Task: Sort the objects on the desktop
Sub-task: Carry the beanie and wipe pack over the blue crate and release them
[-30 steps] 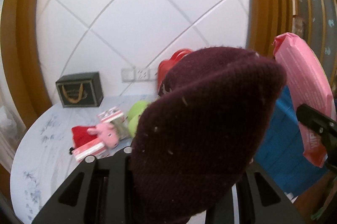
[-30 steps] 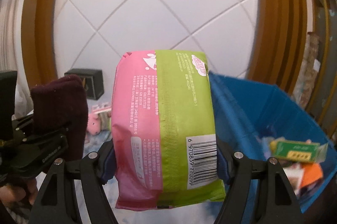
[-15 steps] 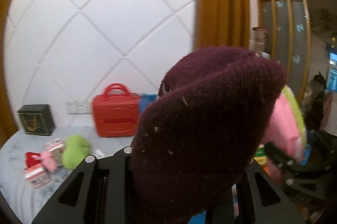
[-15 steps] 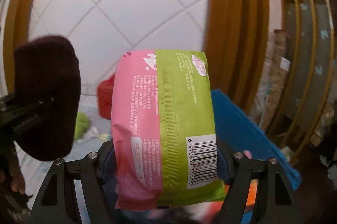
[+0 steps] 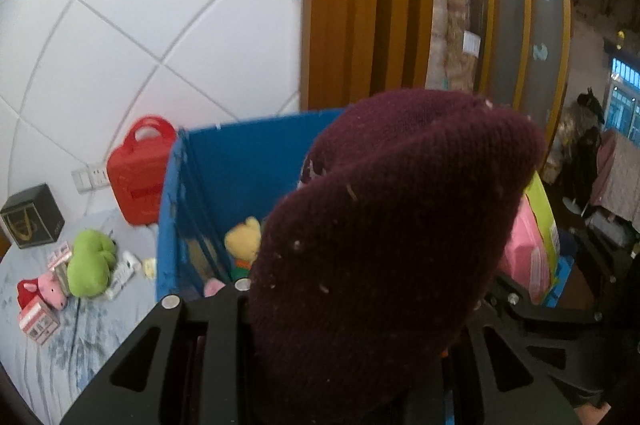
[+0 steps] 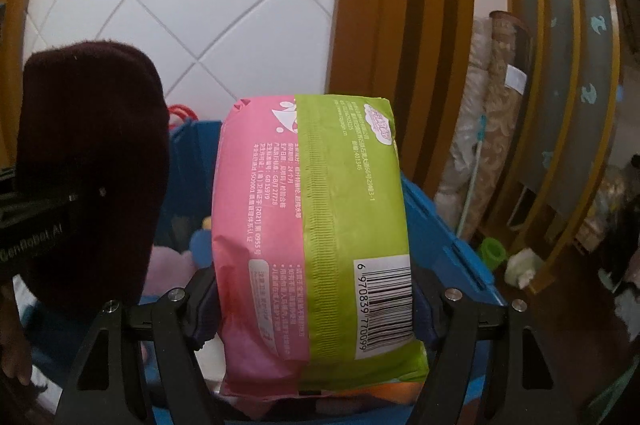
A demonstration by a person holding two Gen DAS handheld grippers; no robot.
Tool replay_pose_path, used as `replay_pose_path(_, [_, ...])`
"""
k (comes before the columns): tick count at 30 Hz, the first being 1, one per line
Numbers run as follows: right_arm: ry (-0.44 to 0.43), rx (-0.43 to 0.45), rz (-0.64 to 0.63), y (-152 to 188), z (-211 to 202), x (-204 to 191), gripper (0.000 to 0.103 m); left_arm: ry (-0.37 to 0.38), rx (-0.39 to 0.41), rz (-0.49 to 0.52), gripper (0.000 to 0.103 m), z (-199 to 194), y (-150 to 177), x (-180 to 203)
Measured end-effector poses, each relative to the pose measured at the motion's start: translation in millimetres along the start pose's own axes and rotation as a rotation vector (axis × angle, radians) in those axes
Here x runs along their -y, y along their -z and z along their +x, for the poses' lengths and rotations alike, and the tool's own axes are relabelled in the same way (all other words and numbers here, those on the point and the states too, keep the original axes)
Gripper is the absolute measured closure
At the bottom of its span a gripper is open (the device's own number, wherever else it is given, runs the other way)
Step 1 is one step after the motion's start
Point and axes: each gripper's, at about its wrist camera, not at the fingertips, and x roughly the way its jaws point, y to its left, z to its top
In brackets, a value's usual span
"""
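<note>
A big blue bin stands against the white tiled wall, its open top facing up, and both held things hang over it. Inside the bin lies a yellow plush toy and something pink beside it. The left gripper is closed tight on a dark maroon knit hat, which bulges up out of the jaws and fills most of the left wrist view; from the right it shows as a dark lump to the left of the packet. The right gripper has its fingers about halfway apart, pressed on either side of a pink-and-green packet held upright, barcode at the lower right, above the blue bin's inside. Left of the bin, on the pale marbled table, a red case leans by the wall, with a black box further left. Nearer lie a green plush, a small pink pig toy and a little red-and-white carton, all close together.
</note>
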Motion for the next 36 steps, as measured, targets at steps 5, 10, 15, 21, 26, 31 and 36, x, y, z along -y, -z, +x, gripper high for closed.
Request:
replay_pose_path(5, [-0.031, -0.1, -0.03, 9.8, 32.2, -0.9, 0.028, -0.065, -0.088, 0.008, 0.06, 18.5, 6.9, 8.6])
replay_pose_path(10, [-0.066, -0.212, -0.035, 20.6, 63.3, -3.8, 0.026, -0.094, -0.114, 0.013, 0.03, 19.4, 9.0, 8.2])
replay_pose_path(15, [-0.086, -0.226, -0.015, 20.1, 67.3, 2.6, 0.018, -0.097, -0.12, 0.019, 0.028, 17.7, 13.7, 7.9])
replay_pose_path(21, [-0.073, -0.192, -0.016, 23.2, 56.2, -1.0, 0.0, -0.087, -0.117, 0.005, 0.028, 17.3, 18.9, 6.2])
replay_pose_path(26, [-0.067, -0.199, 0.01, 27.7, 56.0, 3.0, 0.0, -0.096, -0.116, 0.002, 0.021, 17.7, 26.1, 5.4])
replay_pose_path(31, [-0.066, -0.188, 0.029, 34.0, 44.8, 5.5, 0.0, -0.085, -0.078, -0.013, 0.021, 3.3, 29.2, 0.7])
replay_pose_path(36, [-0.062, -0.183, 0.035, 35.9, 34.4, 1.0, 0.0, -0.097, -0.021, -0.016, 0.021, -21.1, 31.8, -7.2])
